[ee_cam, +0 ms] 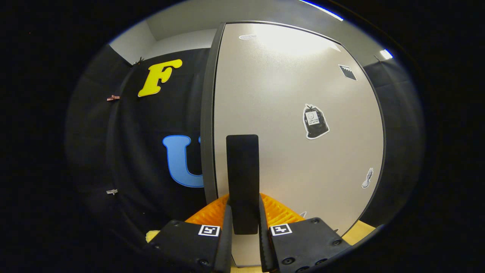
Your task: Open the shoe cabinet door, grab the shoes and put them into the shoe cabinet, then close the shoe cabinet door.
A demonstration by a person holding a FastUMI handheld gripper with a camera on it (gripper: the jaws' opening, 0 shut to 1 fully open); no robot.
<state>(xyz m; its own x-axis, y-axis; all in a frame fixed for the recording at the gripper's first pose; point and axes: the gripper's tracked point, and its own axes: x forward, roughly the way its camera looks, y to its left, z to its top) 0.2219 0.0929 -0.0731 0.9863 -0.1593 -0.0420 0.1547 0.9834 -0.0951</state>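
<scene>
In the gripper view, the gripper (243,222) is clenched on the handle (242,178), a dark upright bar fixed to the door (288,113) of the shoe cabinet. Both fingers press the bar's lower part from either side, one on its left and one on its right, and the bar rises up from between them. The fingers' ribbed pads (278,212) show on both sides of the bar, close against it.

The door stands straight ahead of the fingers, very near, a pale flat panel with a dark edge (207,125) running down its left side. Whether the door is fully shut or a little ajar cannot be told from here. The handle sits near that left edge, low on the panel.

On the door's face, right of the handle and above it, is a black sticker (315,121) with a white outline. A smaller pale sticker (367,178) lies lower and further right, near the door's right side. A small dark tag (348,72) sits high on the right, and a pale oval mark (247,36) is near the top edge. Light glares off the upper part of the panel.

Left of the door hangs the black booth wall (144,159), with two small clips (113,98) pinned on it. Below the fingers a strip of yellowish floor (358,232) shows by the door's lower right corner.
</scene>
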